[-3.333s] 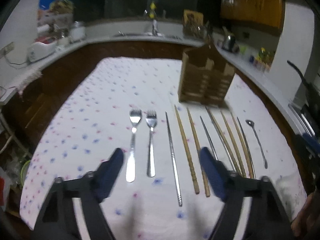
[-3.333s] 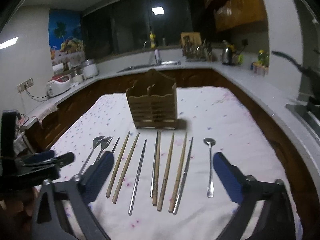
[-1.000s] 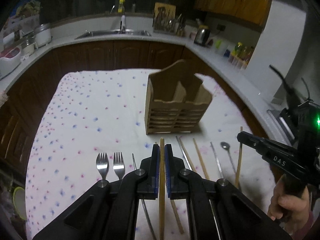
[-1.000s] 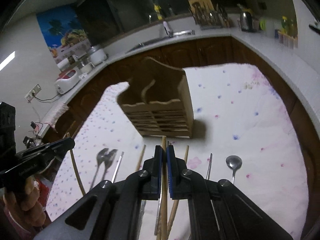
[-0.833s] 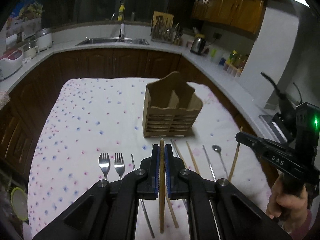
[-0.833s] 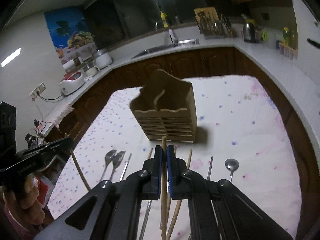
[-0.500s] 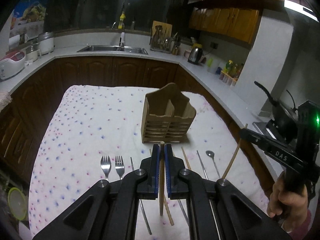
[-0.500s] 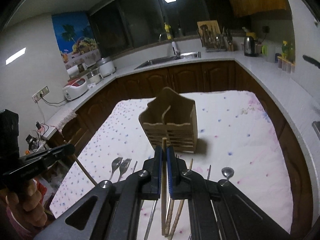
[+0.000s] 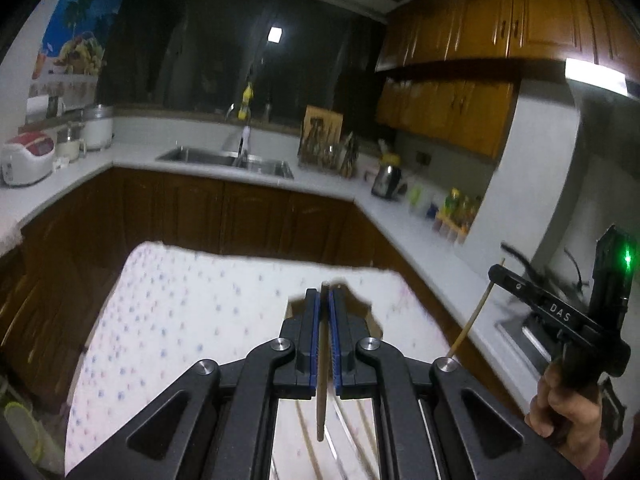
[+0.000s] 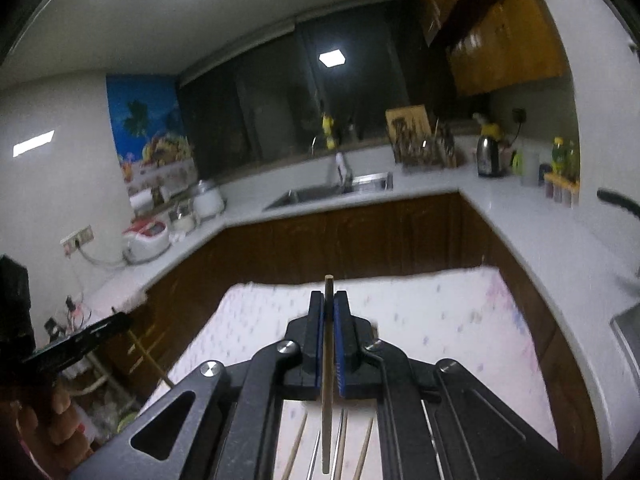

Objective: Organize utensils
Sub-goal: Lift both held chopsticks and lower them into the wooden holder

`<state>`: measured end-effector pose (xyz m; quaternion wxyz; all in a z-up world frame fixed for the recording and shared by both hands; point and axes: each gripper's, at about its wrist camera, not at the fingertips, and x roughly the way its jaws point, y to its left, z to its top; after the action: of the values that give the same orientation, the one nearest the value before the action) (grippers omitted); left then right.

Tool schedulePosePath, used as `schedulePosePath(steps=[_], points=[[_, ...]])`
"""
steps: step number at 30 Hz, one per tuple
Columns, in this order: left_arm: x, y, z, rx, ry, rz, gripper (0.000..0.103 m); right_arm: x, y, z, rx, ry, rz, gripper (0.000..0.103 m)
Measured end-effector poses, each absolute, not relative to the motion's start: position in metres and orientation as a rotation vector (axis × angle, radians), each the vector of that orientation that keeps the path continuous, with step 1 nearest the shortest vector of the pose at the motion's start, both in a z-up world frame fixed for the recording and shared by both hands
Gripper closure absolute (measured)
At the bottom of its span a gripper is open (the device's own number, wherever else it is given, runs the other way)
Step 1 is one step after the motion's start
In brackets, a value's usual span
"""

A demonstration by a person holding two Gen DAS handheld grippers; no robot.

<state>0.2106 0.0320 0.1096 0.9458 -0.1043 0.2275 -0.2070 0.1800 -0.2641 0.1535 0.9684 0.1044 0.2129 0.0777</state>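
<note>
My left gripper (image 9: 324,300) is shut on a wooden chopstick (image 9: 321,400), held upright high above the table. My right gripper (image 10: 329,300) is shut on another wooden chopstick (image 10: 327,400), also raised; it shows in the left wrist view (image 9: 516,284) with its chopstick (image 9: 472,318) hanging down. The wooden utensil holder (image 9: 370,322) is mostly hidden behind my left fingers (image 9: 310,320). Several chopsticks (image 10: 366,448) lie on the cloth below. My left gripper also shows at the left of the right wrist view (image 10: 116,326).
The table carries a white dotted cloth (image 9: 192,304). A counter with a sink (image 9: 224,158), a kettle (image 9: 386,178), a rice cooker (image 9: 26,158) and a knife rack (image 9: 322,136) runs around the room.
Both grippers have risen and tilted up with their chopsticks, so the holder and the laid-out utensils dropped toward the bottom of both views. 3.3 s ago both were open and empty.
</note>
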Motion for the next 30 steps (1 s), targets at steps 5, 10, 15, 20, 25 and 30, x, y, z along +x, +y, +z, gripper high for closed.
schedulePosePath(steps=[5, 10, 15, 20, 25, 30], points=[[0.242, 0.027, 0.121, -0.235, 0.389, -0.398, 0.1, 0.212, -0.272, 0.179, 0.224, 0.346, 0.122, 0.098], [0.281, 0.019, 0.11, -0.266, 0.351, -0.373, 0.1, 0.253, -0.284, 0.188, 0.264, 0.307, 0.102, 0.098], [0.318, 0.003, 0.079, -0.299, 0.352, -0.323, 0.1, 0.285, -0.287, 0.163, 0.272, 0.331, 0.079, 0.098], [0.354, -0.025, 0.03, -0.341, 0.425, -0.332, 0.1, 0.312, -0.284, 0.108, 0.301, 0.391, 0.066, 0.098], [0.376, -0.042, -0.006, -0.344, 0.484, -0.334, 0.1, 0.32, -0.284, 0.068, 0.323, 0.413, 0.057, 0.098], [0.4, -0.046, -0.018, -0.339, 0.505, -0.316, 0.099, 0.322, -0.29, 0.041, 0.362, 0.432, 0.061, 0.098]])
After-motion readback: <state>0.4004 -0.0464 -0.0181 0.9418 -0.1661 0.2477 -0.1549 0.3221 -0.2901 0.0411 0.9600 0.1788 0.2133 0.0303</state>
